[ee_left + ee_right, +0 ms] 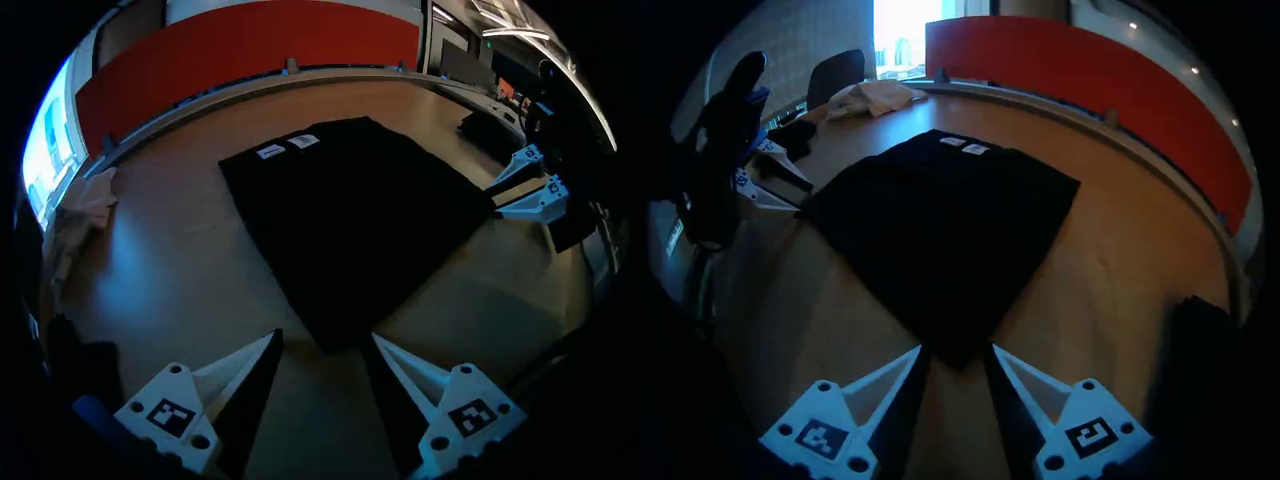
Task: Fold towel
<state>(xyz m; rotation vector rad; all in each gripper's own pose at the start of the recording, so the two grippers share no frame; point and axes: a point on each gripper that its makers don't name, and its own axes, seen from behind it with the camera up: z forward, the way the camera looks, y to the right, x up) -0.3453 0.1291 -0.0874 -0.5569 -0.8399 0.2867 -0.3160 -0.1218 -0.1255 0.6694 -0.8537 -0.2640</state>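
Observation:
A black towel (352, 208) lies flat on the wooden table (176, 264), with two white labels (286, 146) near its far corner. In the left gripper view my left gripper (324, 336) stands open, and the towel's near corner lies just between its fingertips. My right gripper (492, 200) is at the towel's right corner. In the right gripper view the right gripper (956, 348) is open around another corner of the towel (944, 224). The left gripper (806, 200), held by a gloved hand, points at the towel's left corner.
A pale cloth heap (88, 208) (872, 96) lies at the table's far edge by the window. A red partition (240, 48) runs behind the curved table rim. A dark chair (836, 76) stands at the back, and a dark object (1200, 344) lies at the right.

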